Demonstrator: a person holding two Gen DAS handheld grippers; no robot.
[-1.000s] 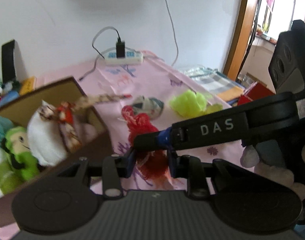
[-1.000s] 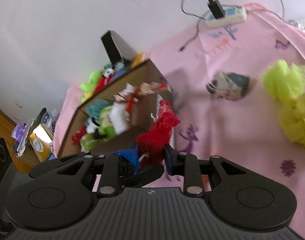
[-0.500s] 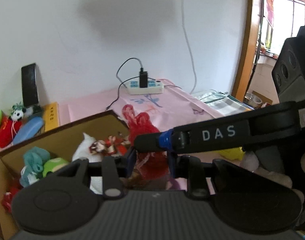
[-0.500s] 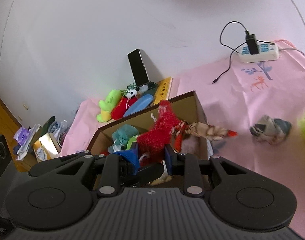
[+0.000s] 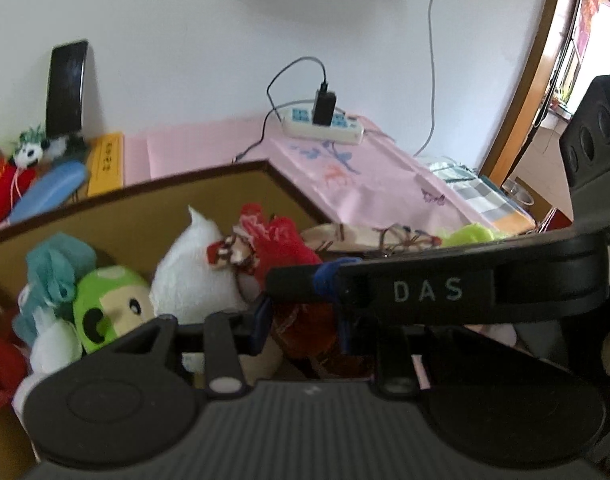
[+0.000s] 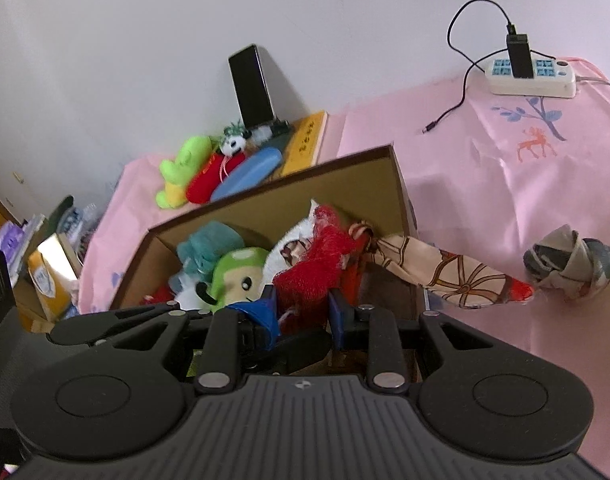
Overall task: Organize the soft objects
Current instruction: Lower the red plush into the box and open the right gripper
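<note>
Red mesh puff (image 6: 311, 270) sits pinched between the blue-padded jaws of both tools at once: the right gripper (image 6: 303, 312) clamps its lower end, and the left gripper (image 5: 303, 320) is closed on the same bundle, seen in its own view as a red wad (image 5: 289, 252) rising between the fingers. The right tool's finger crosses the left view as a black bar printed "DAS" (image 5: 427, 290).

The puff hangs over the open cardboard box (image 6: 345, 178), near its right-hand wall. Room inside is tight: a green mushroom plush (image 6: 241, 276), a teal mesh puff (image 6: 209, 246) and a white plush (image 5: 193, 276) fill the floor to the left, and a cream patterned cloth (image 6: 445, 272) is draped over the right rim, its red-tipped end hanging outside. The box's dark brown top edge runs close in front of both tools.

To the right of the box the pink tablecloth (image 6: 505, 184), printed with a red deer and a blue branch, lies mostly bare, with only a knotted grey and beige cloth (image 6: 569, 260) near the draped end. A lime green puff (image 5: 471, 234) shows past the box in the left view.

Behind the box, against the white wall, lie a lime plush (image 6: 181, 170), a red plush (image 6: 211, 180), a small panda toy (image 6: 235, 144), a blue case (image 6: 247, 174) and a yellow box with writing too small to read (image 6: 305, 140). A black phone (image 6: 251, 86) leans upright there. Farther right a white power strip (image 6: 531, 74) holds a black charger.
</note>
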